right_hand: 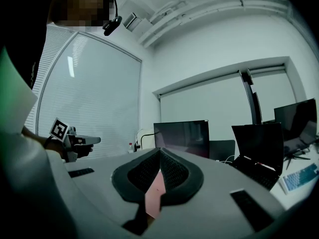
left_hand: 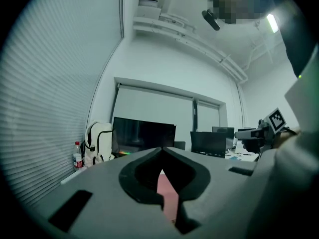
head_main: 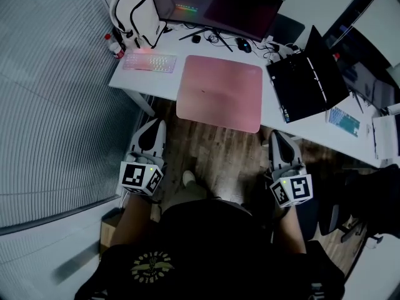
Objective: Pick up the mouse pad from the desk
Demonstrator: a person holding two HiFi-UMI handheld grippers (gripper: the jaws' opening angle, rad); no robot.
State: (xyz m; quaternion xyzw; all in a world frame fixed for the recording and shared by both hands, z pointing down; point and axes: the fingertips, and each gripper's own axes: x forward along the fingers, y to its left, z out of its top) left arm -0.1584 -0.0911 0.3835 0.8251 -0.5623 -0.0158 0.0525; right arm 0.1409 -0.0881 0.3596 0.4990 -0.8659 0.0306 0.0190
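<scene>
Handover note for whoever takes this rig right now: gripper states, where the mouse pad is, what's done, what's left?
Left gripper: shut, empty, short of the desk.
Right gripper: shut, empty, also short of the desk.
Mouse pad: pink, flat on the desk between keyboard and laptop, near edge overhanging the desk front.
Done: nothing; pad untouched.
Left: open a gripper, probably grip the overhanging edge, lift.

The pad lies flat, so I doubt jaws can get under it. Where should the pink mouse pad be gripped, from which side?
Probably its near edge: the pink mouse pad overhangs the front of the white desk, leaving a free lip. Come in level from the person's side, one jaw above, one below.
</scene>
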